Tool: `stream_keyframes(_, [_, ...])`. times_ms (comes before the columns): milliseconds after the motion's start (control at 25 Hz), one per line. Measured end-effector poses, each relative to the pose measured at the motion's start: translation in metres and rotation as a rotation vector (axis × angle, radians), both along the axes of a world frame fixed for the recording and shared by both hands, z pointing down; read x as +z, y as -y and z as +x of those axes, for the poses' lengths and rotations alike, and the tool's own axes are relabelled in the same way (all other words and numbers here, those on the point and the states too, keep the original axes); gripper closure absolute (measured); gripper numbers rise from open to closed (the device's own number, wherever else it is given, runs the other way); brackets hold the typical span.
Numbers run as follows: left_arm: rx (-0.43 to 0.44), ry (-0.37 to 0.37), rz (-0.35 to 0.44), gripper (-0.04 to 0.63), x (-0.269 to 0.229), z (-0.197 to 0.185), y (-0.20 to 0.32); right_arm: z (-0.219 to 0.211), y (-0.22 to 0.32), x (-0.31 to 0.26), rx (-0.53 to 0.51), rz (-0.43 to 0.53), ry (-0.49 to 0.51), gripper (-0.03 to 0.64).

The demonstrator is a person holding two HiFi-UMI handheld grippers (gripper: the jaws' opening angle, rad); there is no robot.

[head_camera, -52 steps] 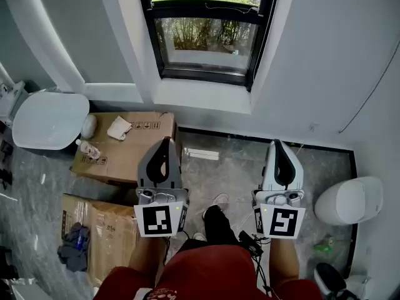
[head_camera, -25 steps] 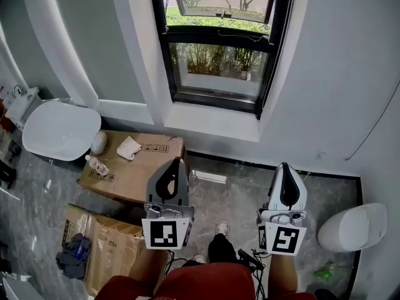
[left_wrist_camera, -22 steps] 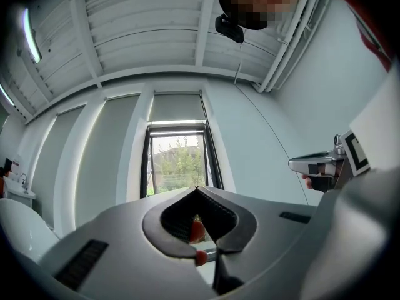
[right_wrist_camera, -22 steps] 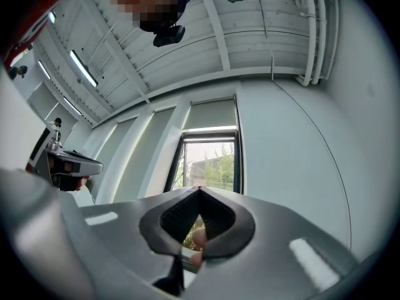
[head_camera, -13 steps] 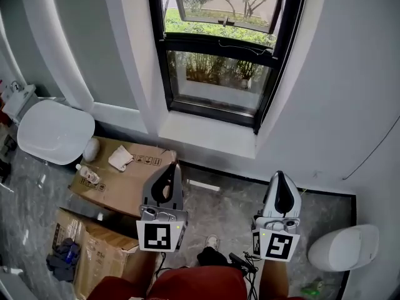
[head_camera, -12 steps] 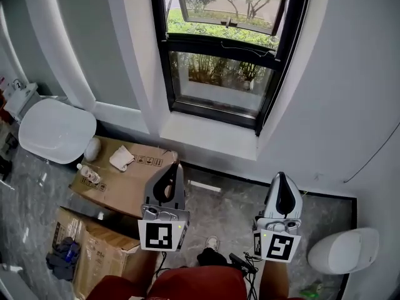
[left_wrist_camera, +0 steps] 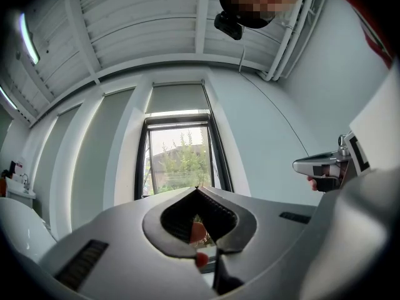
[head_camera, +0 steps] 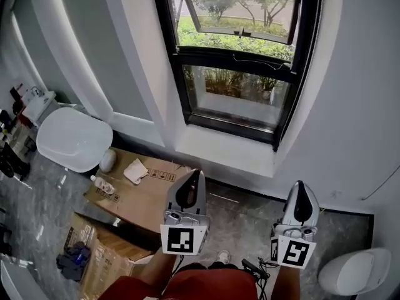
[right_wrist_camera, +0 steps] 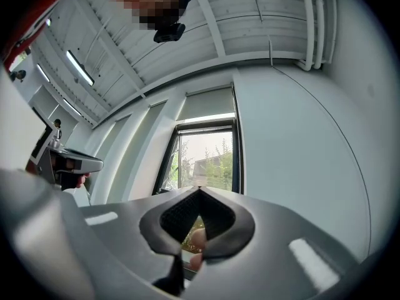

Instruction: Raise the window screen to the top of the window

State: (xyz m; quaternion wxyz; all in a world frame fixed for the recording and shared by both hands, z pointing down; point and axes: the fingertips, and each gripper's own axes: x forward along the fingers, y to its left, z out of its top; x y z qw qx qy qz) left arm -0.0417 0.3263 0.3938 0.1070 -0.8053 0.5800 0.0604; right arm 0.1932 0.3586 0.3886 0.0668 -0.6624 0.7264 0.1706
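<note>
Tongs are clenched on nothing in both hands: the left tongs (head_camera: pixel 194 175) and the right tongs (head_camera: pixel 301 185) are held side by side above the grey stone floor (head_camera: pixel 244 216). Ahead of them, well apart, stands the black-framed window (head_camera: pixel 240 59) over its white sill (head_camera: pixel 225 152). Its screen cannot be told from the panes.

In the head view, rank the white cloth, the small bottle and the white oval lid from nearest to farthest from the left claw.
1. White cloth, on the cardboard box, just left of the left claw.
2. Small bottle, further left on the same box.
3. White oval lid, farthest left.
</note>
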Motion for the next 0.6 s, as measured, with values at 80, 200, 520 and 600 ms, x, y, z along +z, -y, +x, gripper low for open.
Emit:
stream_keyframes(80, [-0.01, 0.0, -0.035, 0.591, 0.007, 0.001, 0.006, 0.001, 0.009, 0.005, -0.009, 0.004, 0.007, 0.607])
stream_keyframes(200, [-0.037, 0.008, -0.049, 0.591, 0.012, -0.005, 0.016, -0.005, 0.026, 0.011, -0.033, 0.003, 0.009, 0.607])
stream_keyframes(520, [-0.051, 0.008, -0.038, 0.591, 0.014, -0.006, 0.043, -0.003, 0.056, 0.019, -0.041, -0.011, 0.007, 0.607])
stream_keyframes(600, [-0.047, 0.006, -0.036, 0.591, 0.014, -0.007, 0.052, -0.004, 0.064, 0.02, -0.035, -0.015, 0.001, 0.607])
